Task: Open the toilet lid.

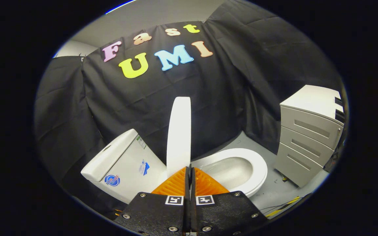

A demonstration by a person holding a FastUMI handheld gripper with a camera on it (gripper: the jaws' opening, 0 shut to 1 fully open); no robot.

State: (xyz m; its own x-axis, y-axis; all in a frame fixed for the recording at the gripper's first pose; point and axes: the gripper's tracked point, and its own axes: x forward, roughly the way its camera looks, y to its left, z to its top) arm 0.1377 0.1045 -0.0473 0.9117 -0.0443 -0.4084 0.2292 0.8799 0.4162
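A white toilet stands just ahead of my fingers. Its lid [178,134] is raised upright, seen nearly edge-on, rising straight beyond my fingertips. To the right of the lid the seat ring [258,167] lies flat around the open bowl [230,172]. The cistern [123,164] sits left of the lid, with stickers on its side. My gripper [190,167] is shut, the two fingers pressed together with nothing between them, their tips close to the lid's lower edge; whether they touch it is unclear.
A grey drawer cabinet [310,134] with three drawers stands to the right of the toilet on the pale floor [274,193]. Cables and a yellow-black strip [284,206] lie on the floor near it. Black cloth walls close in behind and left.
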